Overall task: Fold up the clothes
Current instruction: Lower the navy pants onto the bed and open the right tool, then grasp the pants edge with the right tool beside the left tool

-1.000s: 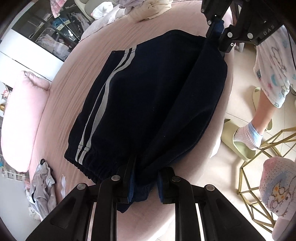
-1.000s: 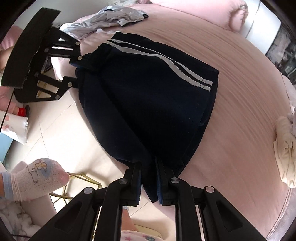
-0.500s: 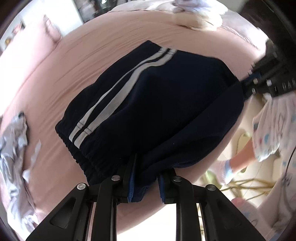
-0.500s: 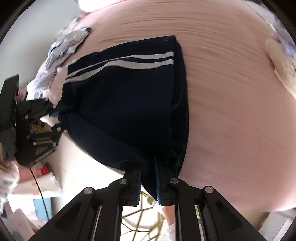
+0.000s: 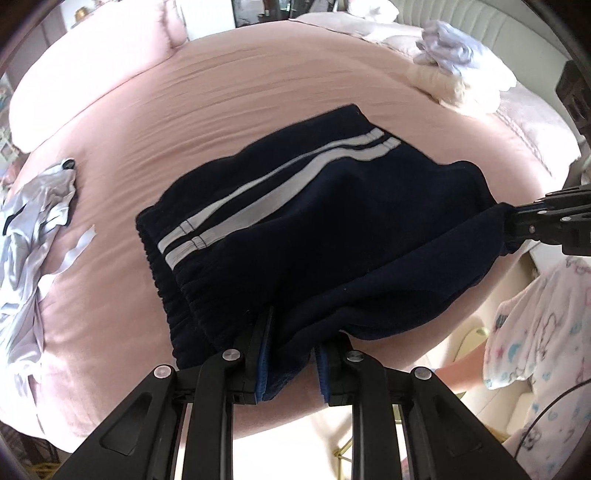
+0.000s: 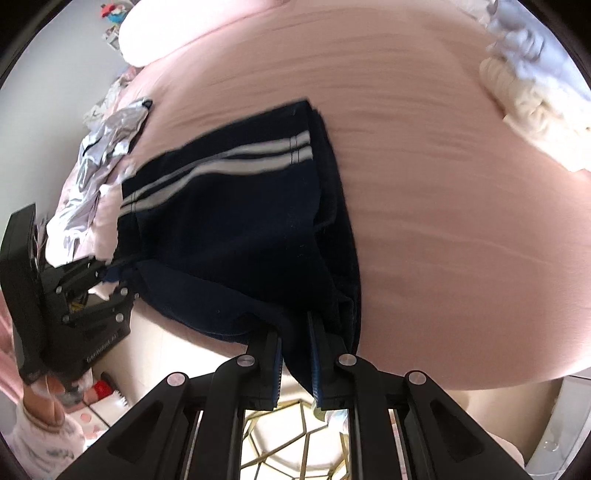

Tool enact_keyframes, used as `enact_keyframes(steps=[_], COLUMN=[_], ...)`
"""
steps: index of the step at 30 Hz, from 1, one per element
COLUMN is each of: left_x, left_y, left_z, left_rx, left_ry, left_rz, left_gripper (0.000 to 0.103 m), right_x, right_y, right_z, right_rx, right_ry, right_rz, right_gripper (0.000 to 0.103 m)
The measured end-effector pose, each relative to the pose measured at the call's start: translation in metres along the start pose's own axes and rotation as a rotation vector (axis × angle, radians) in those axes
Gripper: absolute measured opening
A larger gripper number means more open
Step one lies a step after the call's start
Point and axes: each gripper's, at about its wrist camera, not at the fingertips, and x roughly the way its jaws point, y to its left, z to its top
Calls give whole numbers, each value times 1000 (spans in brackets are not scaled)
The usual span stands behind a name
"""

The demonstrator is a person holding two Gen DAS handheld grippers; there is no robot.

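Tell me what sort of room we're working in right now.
Most likely a home bedroom: the navy shorts lie on a round pink bed with a pink pillow at its far edge, and more clothes piled near a padded headboard.

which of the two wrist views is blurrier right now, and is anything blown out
Right wrist view: more motion smear, streaking the pink bed and the navy shorts stripes. Left wrist view: sharper on the shorts, with the floor past the bed edge blown out white. Both show fisheye bending and dark corners.
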Motion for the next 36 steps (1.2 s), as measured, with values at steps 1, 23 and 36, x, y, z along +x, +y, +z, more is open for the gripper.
enact_keyframes(steps=[1,23,36], left_x=[-1,-19,-29], left_y=[2,10,7], left_z=[1,13,14], left_rx=[-13,-101,-31], left_ry=[2,-1,-4], left_rz=[-11,-50,-26], left_gripper=[18,18,18], right_x=[-4,-76,-15], right_y=[1,22,68], right_z=[6,29,-33], right_rx=[0,-219,-965], right_ry=[-20,-382,-295], right_rz=[-2,78,-411], right_gripper=[13,73,74])
